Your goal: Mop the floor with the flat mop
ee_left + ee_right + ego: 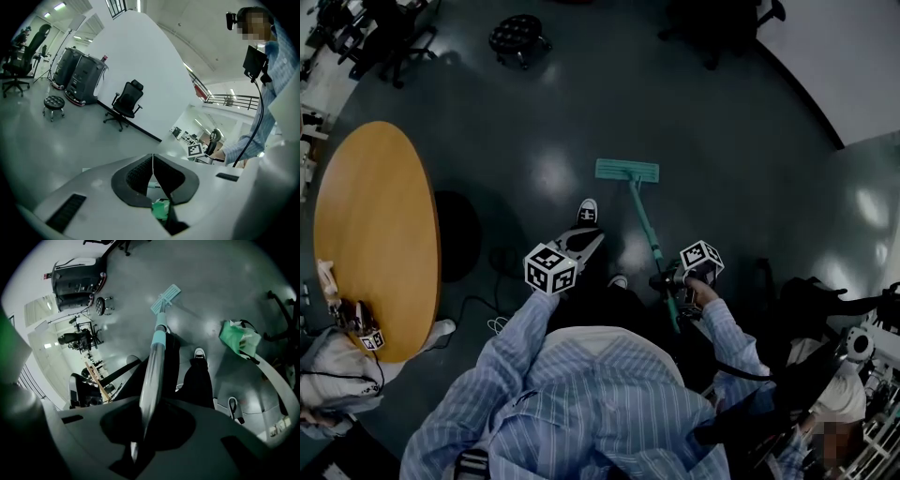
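Note:
The flat mop lies with its teal head flat on the dark floor ahead of my feet. Its handle slants back to my right gripper, which is shut on it. In the right gripper view the silvery handle runs from between the jaws of the right gripper down to the mop head. My left gripper hovers left of the handle, apart from it, above my shoe. Its jaws meet tip to tip in the left gripper view, and a green scrap shows through the gap below them.
A round wooden table stands at the left, with a cable on the floor beside it. A stool and office chairs stand farther off. A green bag lies to my right. People stand close at both lower corners.

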Motion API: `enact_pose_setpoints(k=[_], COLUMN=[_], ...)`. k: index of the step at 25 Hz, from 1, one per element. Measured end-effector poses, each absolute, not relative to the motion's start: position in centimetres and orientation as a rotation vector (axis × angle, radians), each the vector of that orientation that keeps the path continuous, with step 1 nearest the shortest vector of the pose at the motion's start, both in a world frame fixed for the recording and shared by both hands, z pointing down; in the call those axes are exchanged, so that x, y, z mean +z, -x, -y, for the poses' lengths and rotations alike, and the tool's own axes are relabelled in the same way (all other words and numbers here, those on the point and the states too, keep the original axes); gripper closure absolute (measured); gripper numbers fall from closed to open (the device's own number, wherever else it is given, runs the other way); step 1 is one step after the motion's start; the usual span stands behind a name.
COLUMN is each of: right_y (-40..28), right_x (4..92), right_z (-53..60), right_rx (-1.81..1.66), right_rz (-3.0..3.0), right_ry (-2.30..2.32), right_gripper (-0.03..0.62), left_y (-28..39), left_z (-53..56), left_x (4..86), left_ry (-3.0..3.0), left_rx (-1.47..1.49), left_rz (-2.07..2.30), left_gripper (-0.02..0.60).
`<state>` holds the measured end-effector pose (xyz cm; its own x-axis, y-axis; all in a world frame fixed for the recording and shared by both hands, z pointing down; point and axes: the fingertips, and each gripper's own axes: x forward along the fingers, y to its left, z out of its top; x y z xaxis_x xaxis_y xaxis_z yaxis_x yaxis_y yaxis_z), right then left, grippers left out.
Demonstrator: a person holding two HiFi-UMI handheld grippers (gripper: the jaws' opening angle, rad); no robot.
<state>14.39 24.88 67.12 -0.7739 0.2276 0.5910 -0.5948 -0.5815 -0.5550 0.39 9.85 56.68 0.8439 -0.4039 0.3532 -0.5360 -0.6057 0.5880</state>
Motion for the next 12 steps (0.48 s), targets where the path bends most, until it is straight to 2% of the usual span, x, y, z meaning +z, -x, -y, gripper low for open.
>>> enact_pose_setpoints(k=[12], right_y=[-11.2], right_x=[67.8], right_z=[-7.5], right_rx=[2.354], right_rz=[1.081], right_ry=[-0.653], right_gripper=[0.534], left_y=[0.7], left_z=[1.9], left_x=[58.3], left_ry=[-2.262], left_rx=[0.281], left_rz=[0.644], left_gripper=[0.572])
